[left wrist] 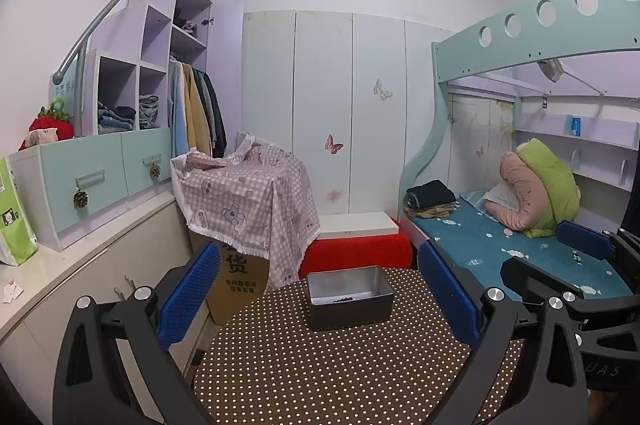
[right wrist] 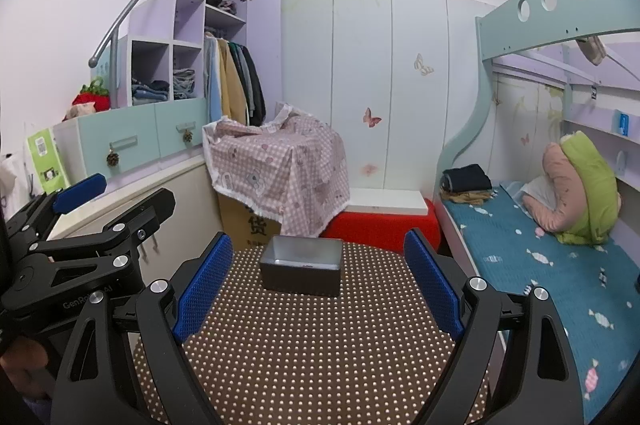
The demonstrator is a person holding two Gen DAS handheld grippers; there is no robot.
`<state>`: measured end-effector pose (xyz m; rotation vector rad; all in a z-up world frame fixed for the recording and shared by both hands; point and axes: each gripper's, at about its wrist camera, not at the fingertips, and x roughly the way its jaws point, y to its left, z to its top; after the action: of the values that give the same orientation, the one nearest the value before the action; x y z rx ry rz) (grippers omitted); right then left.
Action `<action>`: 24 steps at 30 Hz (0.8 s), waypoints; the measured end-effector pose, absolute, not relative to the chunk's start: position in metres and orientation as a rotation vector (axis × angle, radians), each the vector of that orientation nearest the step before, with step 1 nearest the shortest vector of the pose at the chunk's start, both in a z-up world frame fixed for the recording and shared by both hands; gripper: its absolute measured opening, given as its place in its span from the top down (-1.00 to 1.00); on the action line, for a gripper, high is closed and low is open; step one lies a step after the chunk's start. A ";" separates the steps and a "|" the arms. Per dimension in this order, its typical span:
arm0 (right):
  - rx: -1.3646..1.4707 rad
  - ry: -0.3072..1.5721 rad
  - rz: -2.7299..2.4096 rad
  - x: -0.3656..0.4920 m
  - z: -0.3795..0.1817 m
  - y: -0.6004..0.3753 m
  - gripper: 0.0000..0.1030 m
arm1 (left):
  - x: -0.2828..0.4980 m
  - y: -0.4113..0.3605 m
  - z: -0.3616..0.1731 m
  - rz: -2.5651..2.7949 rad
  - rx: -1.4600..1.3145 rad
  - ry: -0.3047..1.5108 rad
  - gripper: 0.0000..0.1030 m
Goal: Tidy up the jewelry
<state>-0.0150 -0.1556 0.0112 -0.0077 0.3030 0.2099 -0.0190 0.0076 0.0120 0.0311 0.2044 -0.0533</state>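
Left wrist view shows our left gripper (left wrist: 320,289) and right gripper (right wrist: 318,281) both wide apart and empty, while small dark beads (left wrist: 345,300) lie inside the metal box (left wrist: 349,299) on the dotted table (left wrist: 340,365); we think they are light, hard and slippery, so we should pinch the strand gently across its middle.

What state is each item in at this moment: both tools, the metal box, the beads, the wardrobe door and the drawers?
left tool: open, empty, short of the box
right tool: open, empty, short of the box
metal box: upright, lidless, on the dotted table
beads: lying inside the box
purple wardrobe door: swung open, clothes showing
drawers: closed
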 end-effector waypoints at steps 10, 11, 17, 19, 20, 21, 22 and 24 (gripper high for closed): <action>-0.008 0.305 0.209 -0.015 0.010 -0.156 -0.64 | -0.016 0.009 0.013 -0.053 0.032 0.206 -0.86; -0.007 0.305 0.210 -0.014 0.010 -0.156 -0.64 | -0.017 0.009 0.013 -0.052 0.032 0.207 -0.86; -0.007 0.304 0.210 -0.014 0.011 -0.156 -0.64 | -0.016 0.009 0.013 -0.052 0.032 0.204 -0.86; -0.006 0.305 0.210 -0.014 0.011 -0.157 -0.64 | -0.016 0.009 0.013 -0.053 0.033 0.205 -0.86; -0.006 0.305 0.210 -0.014 0.010 -0.157 -0.64 | -0.016 0.009 0.013 -0.052 0.034 0.204 -0.86; -0.007 0.306 0.210 -0.014 0.011 -0.157 -0.64 | -0.016 0.009 0.013 -0.051 0.035 0.204 -0.86; -0.006 0.306 0.210 -0.014 0.010 -0.157 -0.64 | -0.016 0.010 0.013 -0.051 0.035 0.206 -0.86; -0.006 0.305 0.210 -0.014 0.011 -0.157 -0.64 | -0.016 0.010 0.012 -0.051 0.034 0.206 -0.86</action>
<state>-0.0141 -0.1569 0.0109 -0.0062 0.3051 0.2100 -0.0159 0.0098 0.0125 0.0342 0.2060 -0.0508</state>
